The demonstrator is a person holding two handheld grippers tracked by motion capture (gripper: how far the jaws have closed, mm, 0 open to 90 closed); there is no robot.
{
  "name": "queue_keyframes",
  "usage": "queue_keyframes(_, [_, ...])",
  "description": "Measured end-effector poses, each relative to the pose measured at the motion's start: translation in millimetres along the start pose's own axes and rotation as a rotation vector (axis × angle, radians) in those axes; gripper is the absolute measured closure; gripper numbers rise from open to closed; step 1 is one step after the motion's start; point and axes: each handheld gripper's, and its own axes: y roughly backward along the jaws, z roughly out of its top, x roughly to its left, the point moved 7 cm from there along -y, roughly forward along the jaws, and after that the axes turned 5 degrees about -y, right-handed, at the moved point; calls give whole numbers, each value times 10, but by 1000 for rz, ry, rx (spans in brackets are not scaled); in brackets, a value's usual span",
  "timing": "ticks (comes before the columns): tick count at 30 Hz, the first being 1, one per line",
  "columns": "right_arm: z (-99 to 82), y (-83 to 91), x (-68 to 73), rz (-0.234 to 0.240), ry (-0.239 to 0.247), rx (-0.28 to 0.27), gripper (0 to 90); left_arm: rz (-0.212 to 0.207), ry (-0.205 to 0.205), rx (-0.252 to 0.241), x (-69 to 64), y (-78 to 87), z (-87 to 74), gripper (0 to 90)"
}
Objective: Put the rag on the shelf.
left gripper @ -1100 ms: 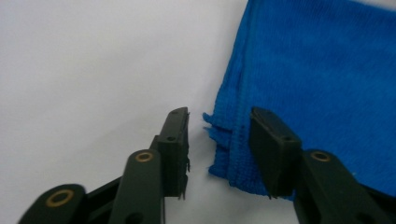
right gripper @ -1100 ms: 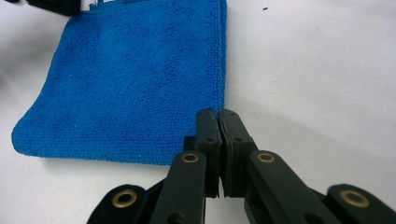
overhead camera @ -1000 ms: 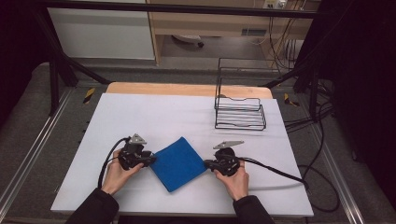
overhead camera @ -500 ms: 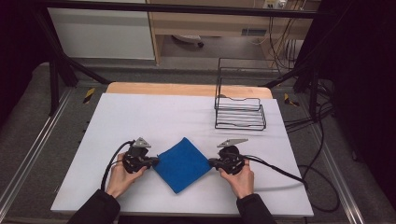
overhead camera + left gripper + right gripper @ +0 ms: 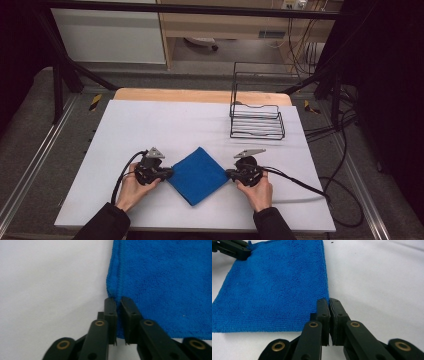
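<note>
Blue cloth (image 5: 197, 175) lies diamond-wise on the white table (image 5: 150, 125) in the high view, between left gripper (image 5: 167, 173) and right gripper (image 5: 229, 173), while the left gripper view shows jaws just clamped on its corner, and the right gripper view shows jaws pinching the opposite corner.

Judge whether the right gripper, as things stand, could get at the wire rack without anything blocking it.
Probably yes: bare table lies between the right gripper and the wire rack, though the gripper is shut on the blue cloth.
</note>
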Motion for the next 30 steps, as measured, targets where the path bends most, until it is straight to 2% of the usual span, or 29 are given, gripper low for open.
queue_keyframes(5, [28, 20, -15, 3, 5, -8, 880, -10, 18, -4, -37, 35, -8, 871])
queue_keyframes(9, [109, 66, -74, -6, 17, -19, 882, -53, 43, -16, -168, 86, -22, 872])
queue_keyframes(10, [183, 74, -139, -19, 24, -27, 883, -70, 60, -27, -240, 95, -25, 871])
queue_keyframes(11, [183, 74, -139, -19, 24, -27, 883, -70, 60, -27, -240, 95, -25, 870])
queue_keyframes(12, [253, 43, -207, -31, 26, -27, 883, -74, 62, -28, -290, 95, -31, 868])
queue_keyframes(19, [407, -179, -312, -54, 61, -3, 883, -42, 45, -49, -514, 85, -45, 863])
queue_keyframes(24, [486, -305, -311, -69, 103, -33, 880, -34, 42, -70, -575, 98, -37, 853])
queue_keyframes(26, [473, -324, -310, -84, 117, -46, 863, -34, 40, -66, -577, 89, -44, 844])
queue_keyframes(27, [468, -301, -305, -107, 140, -73, 780, -31, 38, -65, -571, 88, -47, 824])
queue_keyframes(28, [472, -267, -287, -113, 151, -98, 744, -28, 38, -69, -564, 88, -47, 801])
queue_keyframes(29, [468, -221, -251, -99, 150, -113, 698, -19, 24, -68, -533, 111, -49, 764])
queue_keyframes(30, [454, -164, -199, -77, 132, -127, 632, -19, 28, -74, -522, 128, -46, 725])
